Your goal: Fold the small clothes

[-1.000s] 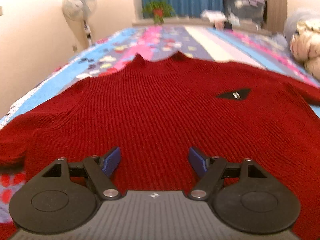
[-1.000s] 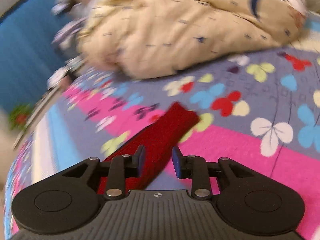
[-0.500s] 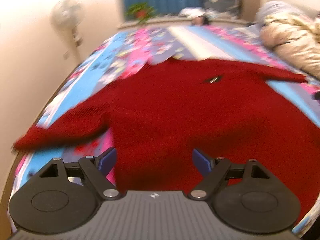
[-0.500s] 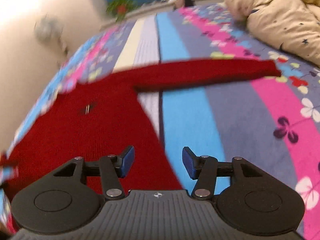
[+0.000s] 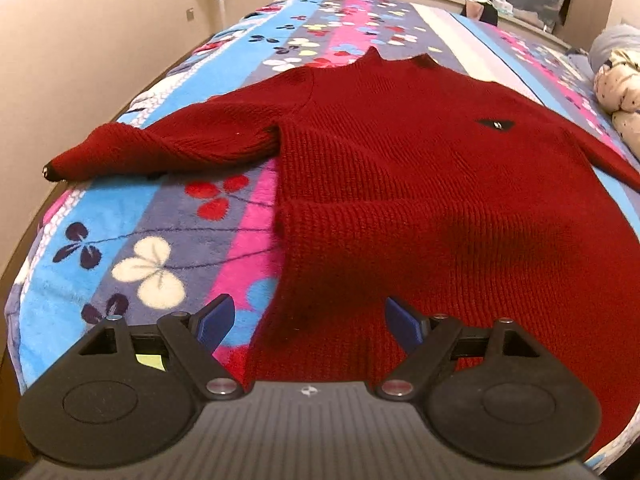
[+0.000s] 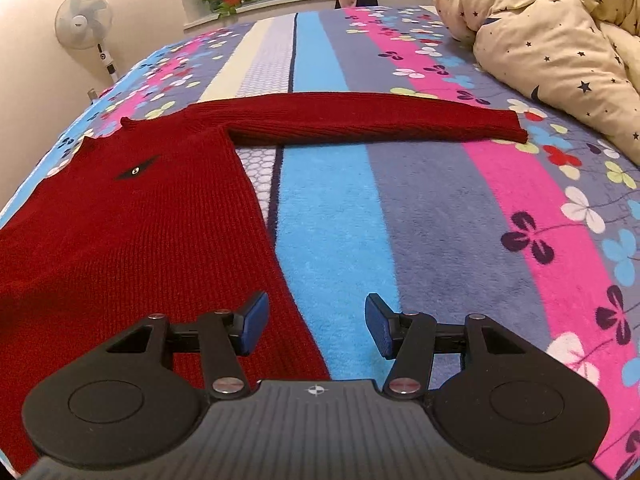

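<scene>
Lying flat on the blanket (image 5: 132, 208) is a red sweater (image 5: 420, 184), front side up, with both sleeves pulled out to the sides. Nothing is folded yet, so the spreading step looks about done and the first fold looks to be next.

On the left, the left sleeve (image 5: 168, 144) is stretched out toward the bed edge, and its cuff is right at the edge. The left gripper (image 5: 308, 320) is held wide open above the sweater's lower left side. The side edge of the sweater is seen between the blue fingers (image 5: 216, 318), but nothing is pinched and nothing is held.

In the middle, the body of the sweater is seen smooth, with a small dark patch (image 6: 136, 170) on the chest.

On the right, the right sleeve (image 6: 372, 120) is laid out straight across the stripes, near a star quilt (image 6: 552, 40) but not touching it. The right gripper (image 6: 312, 328) is about half open and empty. The sweater's right side edge is seen just under its left finger.

For the next move, a sleeve or a side edge must probably be pinched and carried over the body. The knit is thick and soft, so a good bite of cloth will likely be needed, and both sides should be lifted evenly so that no bunching is made.
</scene>
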### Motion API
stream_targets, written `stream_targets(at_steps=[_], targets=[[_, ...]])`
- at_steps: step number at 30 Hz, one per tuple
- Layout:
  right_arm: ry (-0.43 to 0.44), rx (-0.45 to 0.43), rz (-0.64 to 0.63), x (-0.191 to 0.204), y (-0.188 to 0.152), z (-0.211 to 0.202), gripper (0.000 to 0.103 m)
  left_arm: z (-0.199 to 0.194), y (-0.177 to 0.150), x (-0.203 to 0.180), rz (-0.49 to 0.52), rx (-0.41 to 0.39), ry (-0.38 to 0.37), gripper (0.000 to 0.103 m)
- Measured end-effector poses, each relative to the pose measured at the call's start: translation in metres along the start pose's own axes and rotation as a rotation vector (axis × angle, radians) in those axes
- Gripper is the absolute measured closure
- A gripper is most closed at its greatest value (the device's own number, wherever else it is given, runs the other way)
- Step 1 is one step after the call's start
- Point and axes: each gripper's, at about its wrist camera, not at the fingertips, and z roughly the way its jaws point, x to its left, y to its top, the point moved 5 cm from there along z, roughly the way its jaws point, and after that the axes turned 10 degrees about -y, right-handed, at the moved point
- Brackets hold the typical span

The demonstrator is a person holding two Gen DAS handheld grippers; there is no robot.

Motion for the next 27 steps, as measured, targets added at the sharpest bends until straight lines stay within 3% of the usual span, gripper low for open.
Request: stream_targets(at_steps=[8, 17, 21, 25, 27], targets=[[-0.003, 0.021, -0.031, 0.008, -0.005, 0.005, 0.046, 0.004, -0.005, -0.005, 0.034, 0.021, 0.011, 0.017], [-0.024, 0.101, -0.048, 0.006, -0.015, 0.016, 0.042, 0.015, -0.014, 0.013, -0.087, 0.112, -0.007, 0.018], [-0.050, 0.184, -0.086, 0.006, -0.027, 0.029, 0.038, 0.026, -0.026, 0.017, -0.123, 0.199, -0.017, 0.030], [-0.051, 0.186, -0.093, 0.007, -0.028, 0.029, 0.037, 0.026, -0.029, 0.018, -0.121, 0.209, -0.042, 0.039], [-0.048, 0.192, -0.086, 0.007, -0.028, 0.029, 0.037, 0.025, -0.031, 0.016, -0.106, 0.209, -0.041, 0.048]])
